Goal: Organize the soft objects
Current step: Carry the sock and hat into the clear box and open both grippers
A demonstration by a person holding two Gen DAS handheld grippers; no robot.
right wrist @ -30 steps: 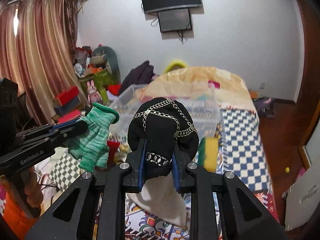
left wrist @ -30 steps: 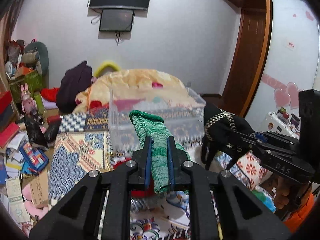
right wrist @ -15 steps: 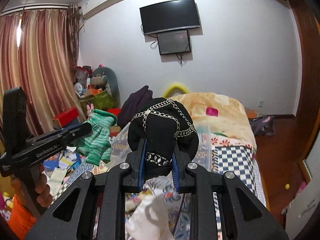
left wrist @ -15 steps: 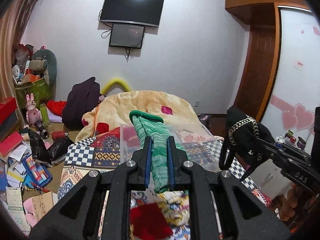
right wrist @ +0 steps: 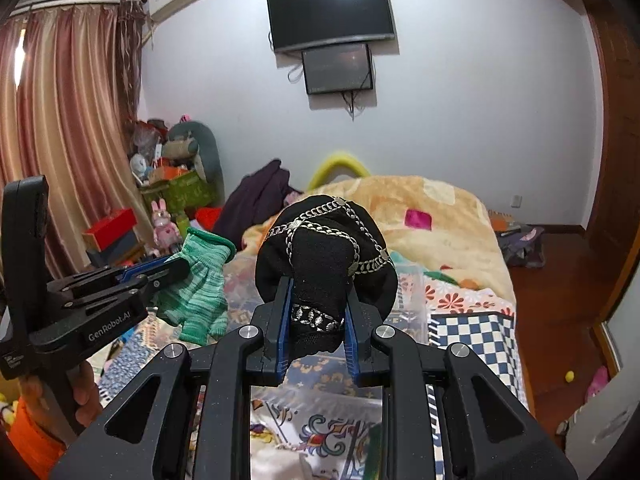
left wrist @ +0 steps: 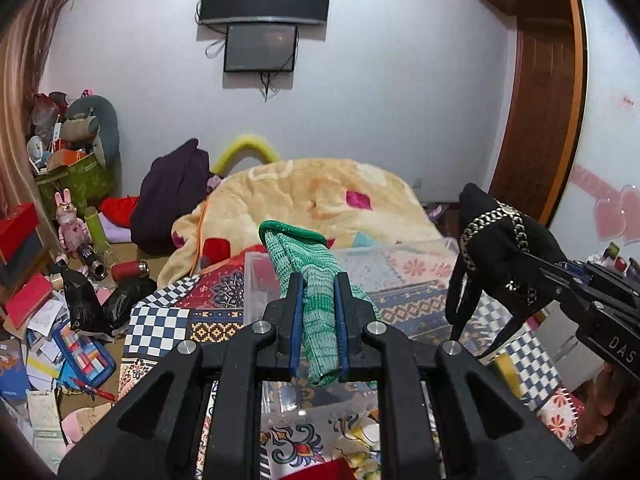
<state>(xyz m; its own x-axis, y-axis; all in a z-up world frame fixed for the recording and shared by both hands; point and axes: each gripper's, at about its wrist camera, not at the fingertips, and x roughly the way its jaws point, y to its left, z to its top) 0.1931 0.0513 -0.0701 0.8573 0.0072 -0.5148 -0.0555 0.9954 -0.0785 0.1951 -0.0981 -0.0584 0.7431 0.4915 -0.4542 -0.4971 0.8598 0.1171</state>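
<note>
**Two soft things held up over the bed, one in each set of tongs**

The left tongs [left wrist: 318, 322] are closed on a green knit glove [left wrist: 310, 276], pinched across its middle so the cuff stands above the blue pads and the fingers droop below. The right tongs [right wrist: 316, 320] are clamped on a black fabric piece with silver chain trim [right wrist: 326, 258], gripped low on its body, the rounded bulk bulging above the pads.

Both look light and limp to me. The knit should compress and hold well under the pads, so a bite on the doubled-up middle seems sound. I'd judge the black piece a little heavier because of the chain, and the metal links may slide; cloth between the links is the better place to pinch. Neither seems breakable.

Both items hang in the air above a clear plastic bin [left wrist: 400, 254] that sits on the patterned bedspread [left wrist: 160, 320].

By my count: one green glove, one black chained piece, one clear bin, two tongs. Beyond them, a peach blanket [left wrist: 320, 196] is heaped at the far end of the bed.
</note>
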